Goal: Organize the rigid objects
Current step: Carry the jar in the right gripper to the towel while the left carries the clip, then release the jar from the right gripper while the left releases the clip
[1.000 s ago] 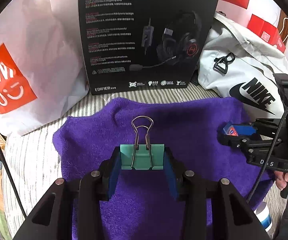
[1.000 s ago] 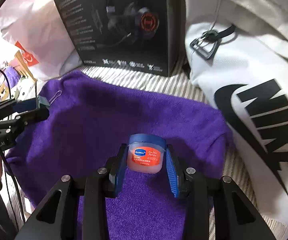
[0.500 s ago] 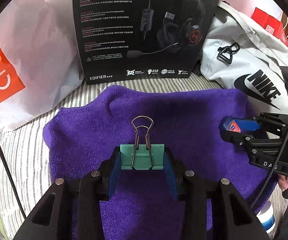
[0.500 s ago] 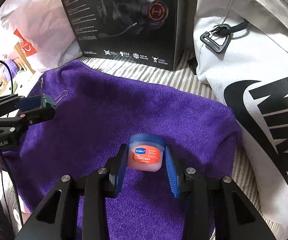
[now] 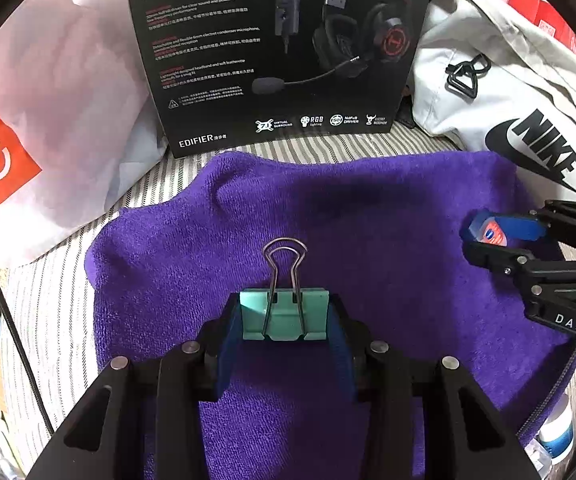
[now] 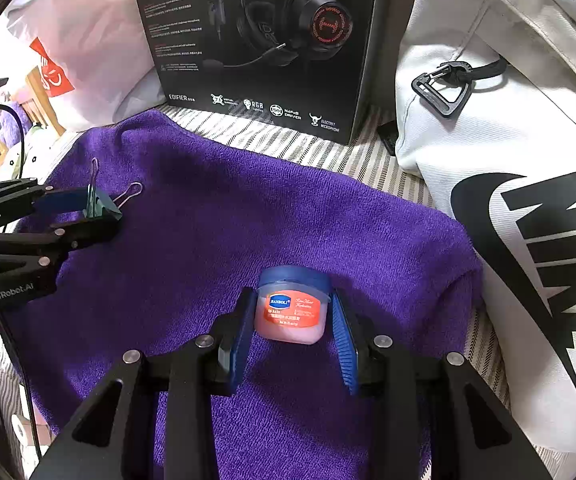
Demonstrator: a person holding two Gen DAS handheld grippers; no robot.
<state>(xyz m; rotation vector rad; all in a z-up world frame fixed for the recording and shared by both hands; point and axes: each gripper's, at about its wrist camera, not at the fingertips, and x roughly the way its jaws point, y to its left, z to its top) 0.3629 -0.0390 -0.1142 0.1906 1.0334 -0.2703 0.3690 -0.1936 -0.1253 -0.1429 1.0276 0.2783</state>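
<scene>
Left gripper (image 5: 285,316) clamps binder clip (image 5: 283,314) by stiff, light body, wire loops toward 12 o'clock. Right gripper (image 6: 292,320) fingers pinch small jar (image 6: 291,308) at sides: smooth, likely slippery, rigid.

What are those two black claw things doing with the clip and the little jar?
A person is tidying small things with a grabber in each hand. The left gripper has its fingers shut on a green binder clip. The right gripper holds a small jar with a blue lid and a pink label. Both are over a purple towel, in front of a black headset box and a white Nike bag.
</scene>
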